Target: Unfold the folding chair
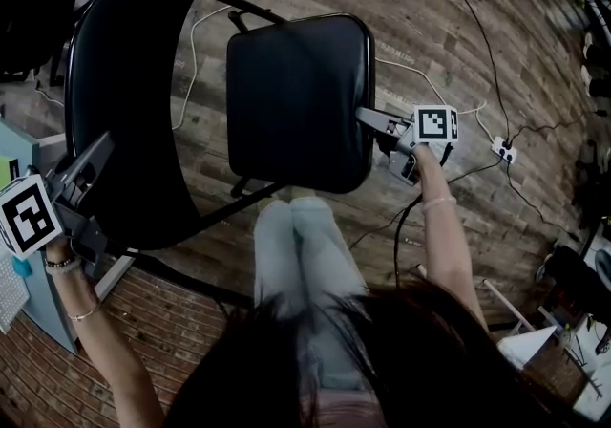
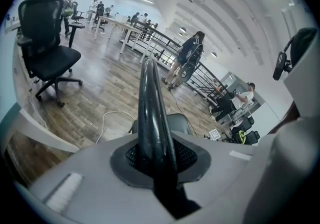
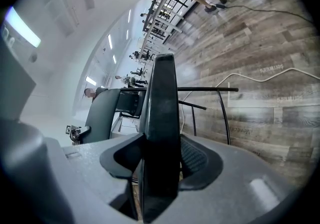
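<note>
Head view: left hand-held gripper [image 1: 98,151] pinches chair backrest [image 1: 124,111]; right hand-held gripper [image 1: 368,117] spread loosely about chair seat [image 1: 296,101] edge. Risk: ungripped seat may swing back up.

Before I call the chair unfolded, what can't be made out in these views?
- Head view: the leg joints and most of the legs, under the seat and the backrest.
- Left gripper view: most of the seat, behind the backrest rim that the left gripper is shut on.
- Right gripper view: part of the frame, behind the seat edge standing between the right gripper's open jaws.
- Any view: whether the seat is locked down.
</note>
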Motion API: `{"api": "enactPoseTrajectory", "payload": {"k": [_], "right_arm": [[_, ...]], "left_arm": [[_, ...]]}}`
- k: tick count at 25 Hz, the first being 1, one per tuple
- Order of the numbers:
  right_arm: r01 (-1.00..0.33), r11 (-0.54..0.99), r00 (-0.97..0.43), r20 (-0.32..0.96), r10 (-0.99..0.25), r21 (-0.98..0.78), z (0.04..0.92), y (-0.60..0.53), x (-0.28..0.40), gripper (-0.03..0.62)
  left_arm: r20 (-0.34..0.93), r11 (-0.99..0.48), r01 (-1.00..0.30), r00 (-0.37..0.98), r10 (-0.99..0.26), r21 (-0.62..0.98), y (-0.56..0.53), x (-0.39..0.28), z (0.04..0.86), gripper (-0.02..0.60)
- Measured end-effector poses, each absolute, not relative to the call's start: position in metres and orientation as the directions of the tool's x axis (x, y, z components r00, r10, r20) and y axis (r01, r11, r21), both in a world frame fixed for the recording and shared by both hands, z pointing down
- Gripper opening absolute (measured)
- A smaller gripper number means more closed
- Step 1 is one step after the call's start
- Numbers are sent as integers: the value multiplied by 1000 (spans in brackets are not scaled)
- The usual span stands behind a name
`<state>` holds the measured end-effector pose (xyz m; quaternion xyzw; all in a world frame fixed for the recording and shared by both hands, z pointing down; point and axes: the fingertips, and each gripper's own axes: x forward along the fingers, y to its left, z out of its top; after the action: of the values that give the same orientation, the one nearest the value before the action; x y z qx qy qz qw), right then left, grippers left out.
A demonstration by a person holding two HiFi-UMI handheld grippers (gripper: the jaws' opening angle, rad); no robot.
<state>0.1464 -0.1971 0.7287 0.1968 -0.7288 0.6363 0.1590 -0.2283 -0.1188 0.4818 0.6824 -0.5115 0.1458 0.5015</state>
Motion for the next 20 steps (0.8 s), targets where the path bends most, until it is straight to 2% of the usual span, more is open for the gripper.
{"api": "enactPoseTrajectory", "payload": {"k": [4, 9, 13, 16, 20], "right_arm": [[-442, 120, -897, 435, -83, -889, 729, -199, 146, 209], [-523, 92, -852, 515, -94, -848, 745, -198, 166, 212], [-459, 141, -888, 449, -102, -877, 740, -203, 160, 213], [-514, 110, -857, 503, -109, -851, 747, -203, 170, 216], [-479, 144, -878, 467, -107, -866, 747, -204, 169, 218]], "left_arm": [[700, 6, -837, 453, -552, 547, -122, -224, 484, 57], [696, 8, -830, 463, -550, 558, -121, -227, 490, 57], [691, 2, -826, 469, -551, 563, -122, -226, 491, 57], [688, 1, -824, 472, -552, 566, -123, -225, 492, 57], [682, -1, -819, 478, -554, 573, -122, -225, 495, 55]]}}
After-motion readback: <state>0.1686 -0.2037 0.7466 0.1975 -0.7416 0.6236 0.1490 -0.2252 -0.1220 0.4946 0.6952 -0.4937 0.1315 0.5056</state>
